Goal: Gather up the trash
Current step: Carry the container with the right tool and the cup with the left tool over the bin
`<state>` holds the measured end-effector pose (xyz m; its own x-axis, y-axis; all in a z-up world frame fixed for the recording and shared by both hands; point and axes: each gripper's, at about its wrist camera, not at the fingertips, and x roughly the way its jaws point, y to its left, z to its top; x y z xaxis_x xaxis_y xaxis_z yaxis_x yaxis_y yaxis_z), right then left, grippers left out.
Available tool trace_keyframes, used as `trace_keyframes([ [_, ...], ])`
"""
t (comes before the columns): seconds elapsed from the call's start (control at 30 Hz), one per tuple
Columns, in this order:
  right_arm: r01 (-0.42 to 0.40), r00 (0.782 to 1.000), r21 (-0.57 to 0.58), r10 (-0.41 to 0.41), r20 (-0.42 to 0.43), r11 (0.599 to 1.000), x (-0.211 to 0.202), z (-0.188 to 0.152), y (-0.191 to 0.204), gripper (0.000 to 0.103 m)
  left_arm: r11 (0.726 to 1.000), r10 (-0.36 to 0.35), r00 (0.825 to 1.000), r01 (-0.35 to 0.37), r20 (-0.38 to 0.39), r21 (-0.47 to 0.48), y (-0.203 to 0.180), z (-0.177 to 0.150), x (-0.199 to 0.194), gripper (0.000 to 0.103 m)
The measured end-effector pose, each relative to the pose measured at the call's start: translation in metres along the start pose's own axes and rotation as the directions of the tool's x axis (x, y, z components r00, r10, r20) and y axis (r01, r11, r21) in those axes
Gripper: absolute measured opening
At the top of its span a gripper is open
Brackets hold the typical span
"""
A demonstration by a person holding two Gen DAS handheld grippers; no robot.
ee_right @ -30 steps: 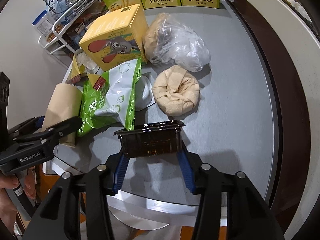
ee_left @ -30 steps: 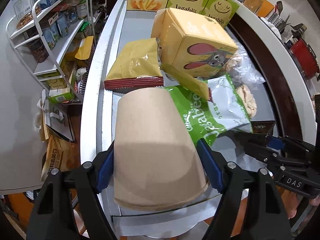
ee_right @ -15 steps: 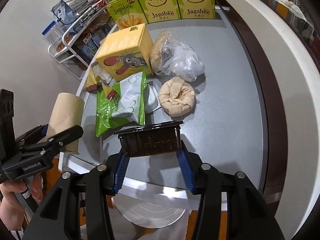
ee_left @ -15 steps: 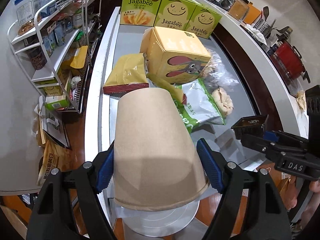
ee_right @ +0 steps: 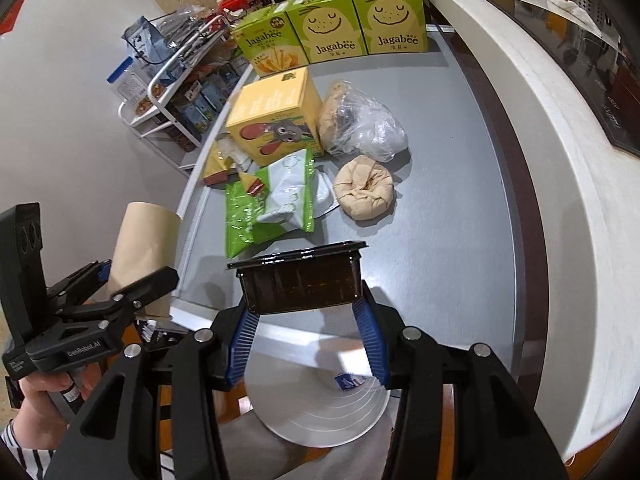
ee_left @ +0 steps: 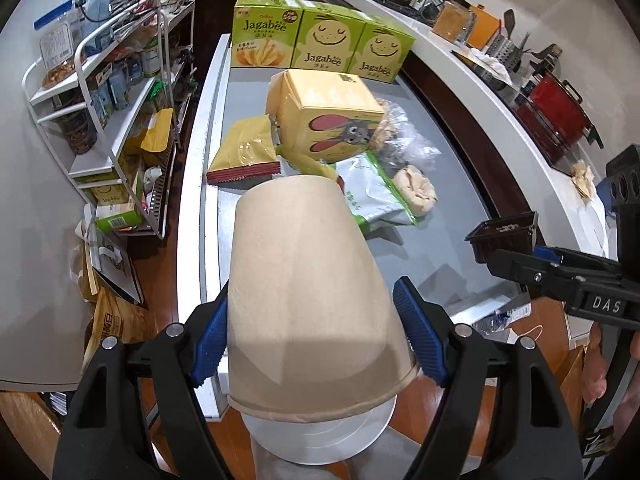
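Note:
My left gripper (ee_left: 316, 336) is shut on a tan paper cup (ee_left: 308, 288), held tilted with its rim toward the camera, off the near left corner of the grey table (ee_left: 432, 248). In the right wrist view the same cup (ee_right: 144, 240) and left gripper (ee_right: 120, 280) show at the left. My right gripper (ee_right: 306, 320) is shut on a black plastic container (ee_right: 300, 284), held level above the table's near edge. A round grey disc (ee_right: 316, 408) lies below both grippers. A green snack bag (ee_right: 264, 208), crumpled brown paper (ee_right: 364, 192) and a clear plastic bag (ee_right: 360, 128) lie on the table.
A yellow rabbit box (ee_right: 276, 124) and a yellow snack packet (ee_left: 244, 152) sit mid-table. Three green Jagabee boxes (ee_right: 332, 36) line the far end. A wire shelf rack (ee_left: 112, 100) stands on the left, a white counter (ee_right: 560, 160) on the right.
Both grippers have risen and drawn back from the table with the cup and the black container still held. The round grey disc has come into view beneath them.

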<state>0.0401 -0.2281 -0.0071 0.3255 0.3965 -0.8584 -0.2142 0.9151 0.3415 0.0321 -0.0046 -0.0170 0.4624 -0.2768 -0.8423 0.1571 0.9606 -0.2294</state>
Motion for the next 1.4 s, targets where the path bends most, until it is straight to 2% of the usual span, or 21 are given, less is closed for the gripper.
trace_keyframes([
  [0.3,-0.029,0.999,-0.043,0.028,-0.02,0.999,-0.012,-0.025,0.014,0.046,0.997,0.006,1.0,-0.005,-0.011,0.08,-0.013,-0.027,-0.013,0.077],
  [0.6,-0.06,0.993,-0.072,0.052,-0.103,0.996,-0.006,-0.064,0.02,0.046,0.986,-0.022,0.999,0.028,-0.041,0.163,-0.021,-0.06,-0.019,0.077],
  [0.83,-0.07,0.979,-0.077,0.054,-0.195,0.995,0.012,-0.093,0.019,0.046,0.977,-0.031,0.994,0.052,-0.107,0.205,-0.023,-0.085,-0.011,0.077],
  [1.17,-0.035,0.951,-0.065,0.013,-0.308,0.997,0.052,-0.123,0.006,0.046,0.97,-0.018,0.969,0.077,-0.246,0.232,-0.02,-0.123,0.022,0.077],
  [1.4,-0.013,0.93,-0.097,-0.024,-0.366,0.995,0.079,-0.129,0.004,0.046,0.963,0.015,0.951,0.068,-0.308,0.259,-0.019,-0.14,0.046,0.077],
])
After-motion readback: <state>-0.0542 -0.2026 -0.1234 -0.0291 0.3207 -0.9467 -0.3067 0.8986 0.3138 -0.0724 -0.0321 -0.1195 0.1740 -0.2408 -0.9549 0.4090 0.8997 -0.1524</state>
